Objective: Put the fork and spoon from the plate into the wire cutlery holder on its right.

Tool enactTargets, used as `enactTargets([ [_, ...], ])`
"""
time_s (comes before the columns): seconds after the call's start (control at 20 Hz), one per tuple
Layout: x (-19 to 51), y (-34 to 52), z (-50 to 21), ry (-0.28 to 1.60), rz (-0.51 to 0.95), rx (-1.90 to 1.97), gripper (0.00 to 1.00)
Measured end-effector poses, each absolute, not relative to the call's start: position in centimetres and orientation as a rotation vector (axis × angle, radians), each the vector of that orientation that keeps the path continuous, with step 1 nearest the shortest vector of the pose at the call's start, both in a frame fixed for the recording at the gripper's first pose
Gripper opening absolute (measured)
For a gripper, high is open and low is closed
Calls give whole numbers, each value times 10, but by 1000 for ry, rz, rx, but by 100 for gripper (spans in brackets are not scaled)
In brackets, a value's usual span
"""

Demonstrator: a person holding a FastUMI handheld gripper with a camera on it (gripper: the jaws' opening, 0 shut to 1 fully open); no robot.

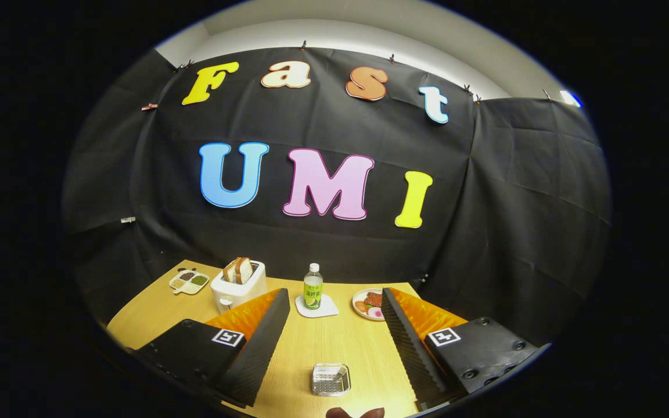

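Gripper (pixel 331 342): held raised over the near end of the table, fingers spread wide, nothing between them.

Table (pixel 340 342): light wood top, carrying all items listed below.

Glass dish (pixel 331 379): small, clear and square, lying between the fingers close to the near table edge. It may be ribbed glass or fine wire; the view is too small to settle that. Whether this is the cutlery holder of the task cannot be told.

Dark rounded shapes (pixel 355 413): two, at the very near edge just behind the glass dish; not identifiable.

Bottle (pixel 312 287): upright, green label, white cap, standing on a white coaster (pixel 318 308) beyond the fingers, about midway across.

Plate (pixel 360 296): white, near the far edge to the right of the bottle, partly hidden by the right finger. It holds reddish and pink food pieces. Fork and spoon cannot be made out on it.

Toaster (pixel 238 288): white, left of the bottle, with bread slices (pixel 239 270) standing in its slots.

Divided tray (pixel 189 281): small, white, far left, holding brown and green fillings.

Task status: judged not begun. Fingers hold nothing and stand well short of the plate. Both transfers, fork and spoon, remain to do.
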State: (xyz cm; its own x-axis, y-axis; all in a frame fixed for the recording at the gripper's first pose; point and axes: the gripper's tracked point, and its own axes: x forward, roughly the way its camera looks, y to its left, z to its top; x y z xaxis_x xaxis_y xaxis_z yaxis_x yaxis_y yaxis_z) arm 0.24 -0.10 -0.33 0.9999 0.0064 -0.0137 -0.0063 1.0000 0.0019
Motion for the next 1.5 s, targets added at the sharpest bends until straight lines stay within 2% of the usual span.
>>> enactTargets([
  [0.25, 2, 25, -21, 85, 79, 11, 98],
  [0.55, -10, 92, -85, 338, 245, 64, 99],
  [0.8, -35, 160, -160, 641, 396, 159, 100],
  [1.3, -48, 227, -278, 1051, 435, 176, 86],
  [1.35, -48, 232, -287, 1085, 429, 178, 79],
  [1.5, -45, 240, -316, 1169, 386, 183, 78],
])
